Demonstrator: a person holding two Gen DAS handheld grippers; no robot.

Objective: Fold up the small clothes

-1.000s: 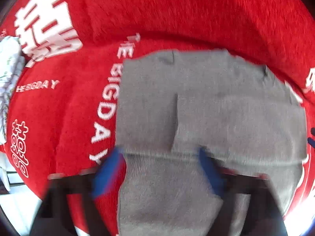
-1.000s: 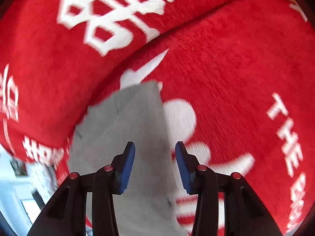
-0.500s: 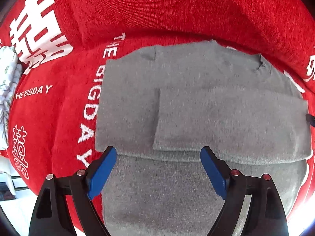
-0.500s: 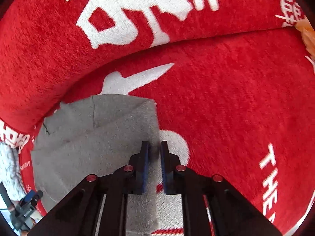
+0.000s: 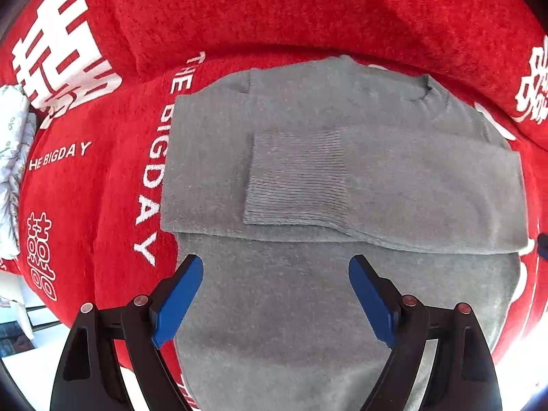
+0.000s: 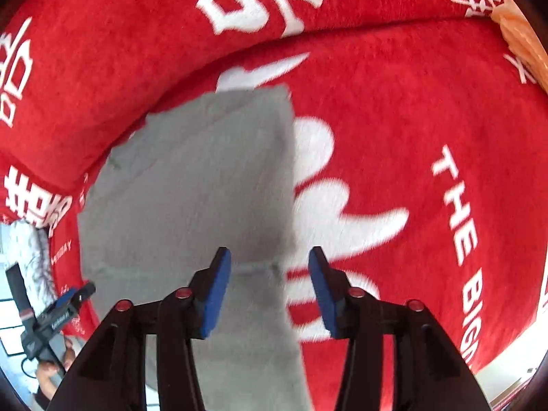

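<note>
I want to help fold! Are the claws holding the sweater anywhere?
No. Both the left claw and right claw are open above the sweater; the right has just opened.

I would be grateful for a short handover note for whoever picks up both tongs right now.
Left tongs: open wide, empty, above the lower body of the grey sweater.
Right tongs: jaws have just been opening, nothing gripped; the sweater's right edge lies beneath them.
Sweater: flat on the red blanket.
Done: one sleeve folded across the chest, ribbed cuff near the middle.
Left: remaining folds, likely bringing the lower body up.
</note>
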